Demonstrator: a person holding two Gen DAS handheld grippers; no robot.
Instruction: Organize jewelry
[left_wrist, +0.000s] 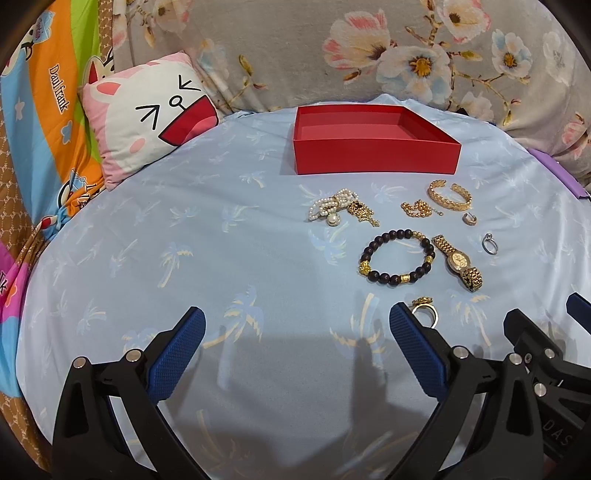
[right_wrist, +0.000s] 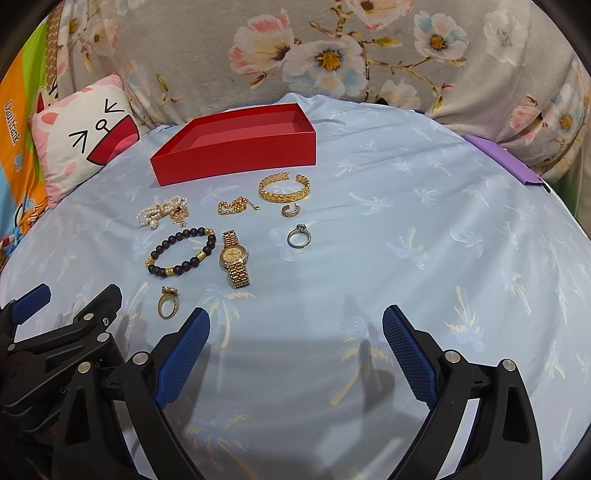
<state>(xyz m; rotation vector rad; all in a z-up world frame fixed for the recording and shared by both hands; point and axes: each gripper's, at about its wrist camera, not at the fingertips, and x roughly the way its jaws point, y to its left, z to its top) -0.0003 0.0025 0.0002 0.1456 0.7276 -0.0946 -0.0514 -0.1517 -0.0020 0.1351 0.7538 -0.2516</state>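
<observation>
We are seeing a matt red cardboard box (left_wrist: 376, 157) lying on smooth light-blue printed cloth (left_wrist: 184, 240). The gold watch (right_wrist: 234, 259) and cuff bangle (right_wrist: 283, 188) are gleaming like polished metal, the dark bead bracelet (left_wrist: 397, 258) is looking glossy, the pearls (left_wrist: 328, 207) lustrous. Our gripper pads (right_wrist: 181, 358) are showing textured blue rubber on matt black plastic.

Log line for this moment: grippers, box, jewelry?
left gripper: open, holds nothing | right gripper: open, holds nothing | box: nothing visible inside | watch, gold ring: on the cloth
</observation>
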